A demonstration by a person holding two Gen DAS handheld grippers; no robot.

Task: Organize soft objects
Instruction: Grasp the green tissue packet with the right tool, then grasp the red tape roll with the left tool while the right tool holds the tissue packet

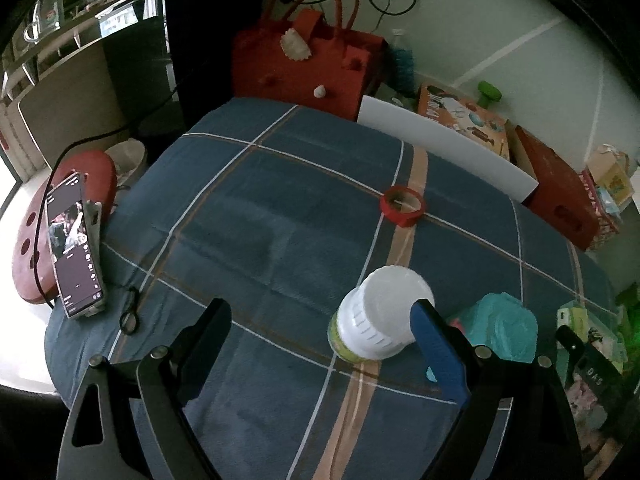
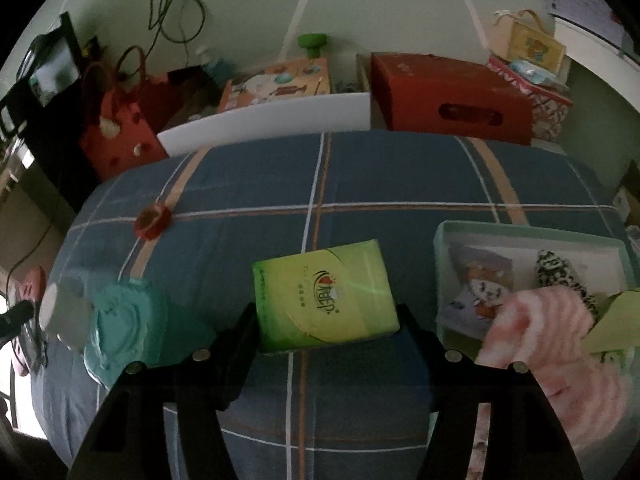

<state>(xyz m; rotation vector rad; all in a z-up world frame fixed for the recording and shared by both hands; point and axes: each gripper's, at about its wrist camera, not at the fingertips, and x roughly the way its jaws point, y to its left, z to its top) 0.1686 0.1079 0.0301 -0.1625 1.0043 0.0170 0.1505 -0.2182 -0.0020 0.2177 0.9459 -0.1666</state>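
In the right wrist view my right gripper is shut on a green tissue pack and holds it above the blue checked cloth. To its right a pale green tray holds a patterned cloth, a black-and-white sock and a pink striped soft item. A teal soft bundle lies to its left; it also shows in the left wrist view. My left gripper is open and empty above the cloth, its right finger next to a white-capped jar.
A red tape roll lies mid-table. A phone on a stand is at the left edge beside a red stool. A red felt bag, a white board and red boxes line the far side.
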